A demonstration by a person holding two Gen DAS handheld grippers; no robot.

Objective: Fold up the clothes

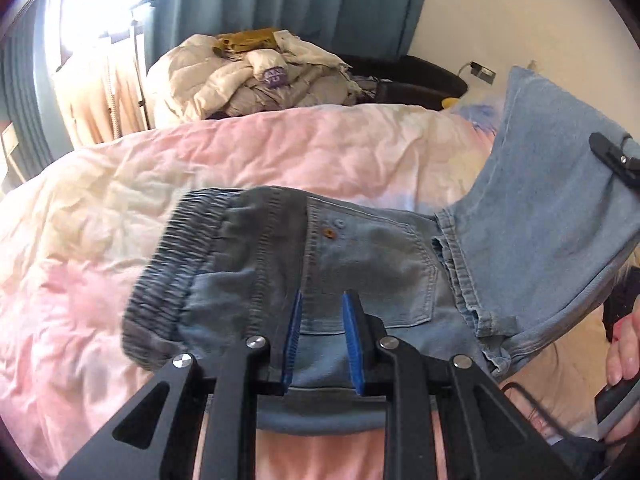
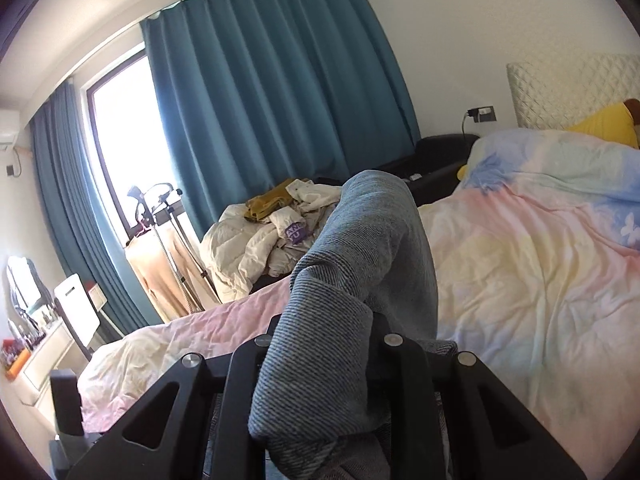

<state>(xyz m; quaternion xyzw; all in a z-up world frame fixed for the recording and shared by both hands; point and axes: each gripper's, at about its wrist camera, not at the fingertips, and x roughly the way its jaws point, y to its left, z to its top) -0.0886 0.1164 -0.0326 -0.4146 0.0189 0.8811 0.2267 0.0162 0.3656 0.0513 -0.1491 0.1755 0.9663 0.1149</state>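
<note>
Jeans (image 1: 360, 264), pale blue denim, lying on the pink-and-cream duvet (image 1: 120, 208) at the near edge of the bed! The long axis runs across the left wrist view: elastic waistband (image 1: 168, 276) off to the left, back pocket (image 1: 384, 268) facing up in the middle, and the leg end swinging up on the right. The left gripper (image 1: 322, 344) sits right over the seat of the jeans, just below the pocket, blue pads (image 1: 352, 344) spread apart with denim showing between them, not pinching anything. Over on the right, the leg is lifted clear of the bed and folded back above the seat, and the right gripper (image 2: 320, 356) has it: a thick roll of denim stands up between the black fingers and hides the pads, pressed in on both sides. A hand (image 1: 624, 344) shows at the right edge. Behind the bed, a heap of pale jackets (image 2: 264, 240) under a teal curtain (image 2: 272, 92).
</note>
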